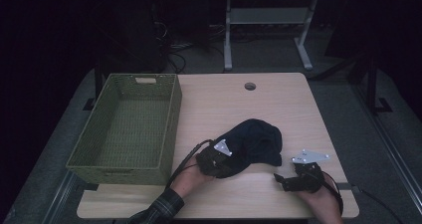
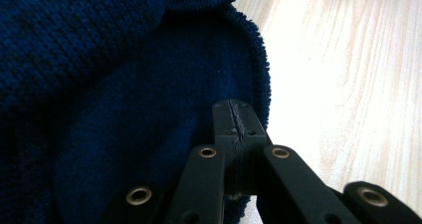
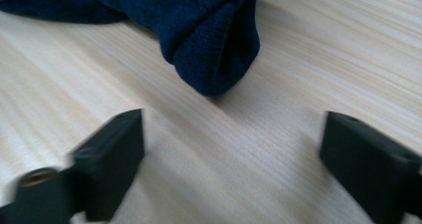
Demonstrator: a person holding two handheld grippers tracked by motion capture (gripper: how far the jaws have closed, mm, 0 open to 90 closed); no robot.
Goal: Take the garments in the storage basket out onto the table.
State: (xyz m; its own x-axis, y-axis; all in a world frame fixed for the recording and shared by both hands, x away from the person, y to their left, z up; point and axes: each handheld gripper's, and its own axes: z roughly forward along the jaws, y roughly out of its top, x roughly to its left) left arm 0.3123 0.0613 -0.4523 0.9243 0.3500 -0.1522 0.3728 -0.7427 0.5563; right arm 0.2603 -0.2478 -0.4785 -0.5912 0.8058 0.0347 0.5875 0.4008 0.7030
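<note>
A dark blue knitted garment (image 1: 256, 139) lies crumpled on the light wooden table (image 1: 234, 104), near its front. My left gripper (image 1: 224, 159) rests against the garment's near left side. In the left gripper view its jaws are pressed together at the tip (image 2: 234, 117), just inside the garment's fuzzy hem (image 2: 99, 84); I see no cloth between them. My right gripper (image 1: 279, 180) sits low on the table to the right of the garment. Its jaws stand wide apart (image 3: 234, 154) with bare wood between them, and a folded corner of the garment (image 3: 209, 35) lies a short way ahead.
A green woven basket (image 1: 119, 174) with nothing in it stands along the table's left side. A round cable hole (image 1: 250, 86) is near the far edge. Beyond the table stand the legs of another desk (image 1: 228, 40) on a dark floor.
</note>
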